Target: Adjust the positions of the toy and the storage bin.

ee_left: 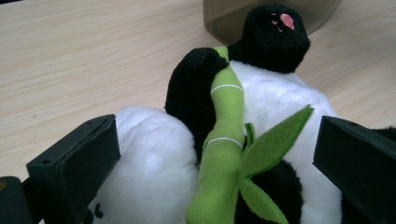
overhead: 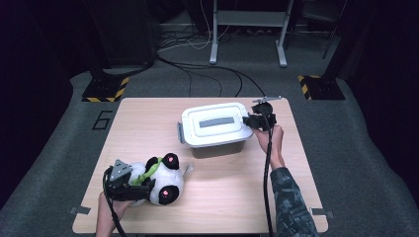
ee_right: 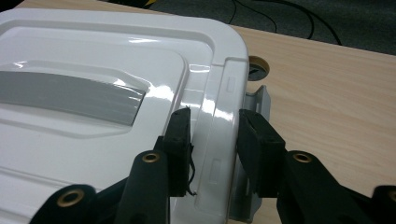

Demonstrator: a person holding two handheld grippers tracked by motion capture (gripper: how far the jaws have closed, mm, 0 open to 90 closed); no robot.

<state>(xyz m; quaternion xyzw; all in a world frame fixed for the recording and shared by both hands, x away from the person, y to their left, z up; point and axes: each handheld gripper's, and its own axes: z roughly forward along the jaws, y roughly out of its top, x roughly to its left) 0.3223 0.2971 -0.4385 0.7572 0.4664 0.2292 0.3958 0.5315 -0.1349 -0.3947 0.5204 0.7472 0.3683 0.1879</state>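
The white lid (overhead: 216,122) of a grey-walled storage box (overhead: 217,146) is seen near the far middle of the wooden table (overhead: 247,197), with a grey strip (ee_right: 70,95) set into its top. Its right-hand rim is pinched by the right gripper (ee_right: 212,135): in the right gripper view one black jaw is pressed on top of the raised edge and the other against its outer side, just by the grey latch (ee_right: 257,100), so the jaws are narrowed onto the lid's edge rather than fully closed. In the high view the right gripper (overhead: 258,120) is held from the right by a hand (overhead: 272,140) in a patterned sleeve. Well apart from the box, at the table's near-left corner, a plush panda (overhead: 160,180) is laid on its side, a green felt bamboo stalk (ee_left: 224,140) being clasped across its white belly. The left gripper (overhead: 129,190) is placed around the toy; in the left gripper view its jaws are set wide on either side of the body, and whether the plush is pressed cannot be told.
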